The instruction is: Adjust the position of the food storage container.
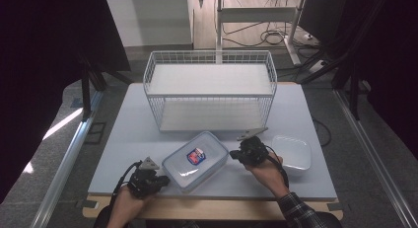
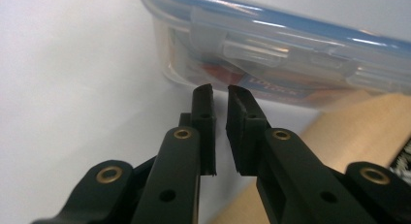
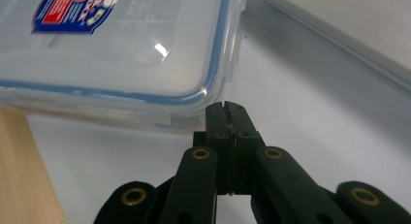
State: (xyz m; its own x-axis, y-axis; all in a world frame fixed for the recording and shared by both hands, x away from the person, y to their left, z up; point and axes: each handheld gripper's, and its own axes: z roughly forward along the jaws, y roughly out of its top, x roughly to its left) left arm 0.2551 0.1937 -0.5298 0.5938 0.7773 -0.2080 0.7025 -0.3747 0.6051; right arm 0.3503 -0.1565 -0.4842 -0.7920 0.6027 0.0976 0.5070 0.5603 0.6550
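Two grippers on my screen, one either side of a clear lock-lid food container that sits near the front edge of the pale blue table top.

Left gripper is down by the front edge, jaws closed to a thin slit with nothing between them. In the left gripper view its tips sit just short of the container's side wall, right below one of the clip flaps, and I can't tell if they actually touch it.

Right gripper is pressed fully together and empty too. In the right gripper view the tips are right up at the rounded corner of the box, under the blue-sealed lid rim. Looks like contact, but I can't swear to it.

Behind the right hand there's a second clear tub, lid off. Further back sits a white wire basket rack, well apart from everything up front.
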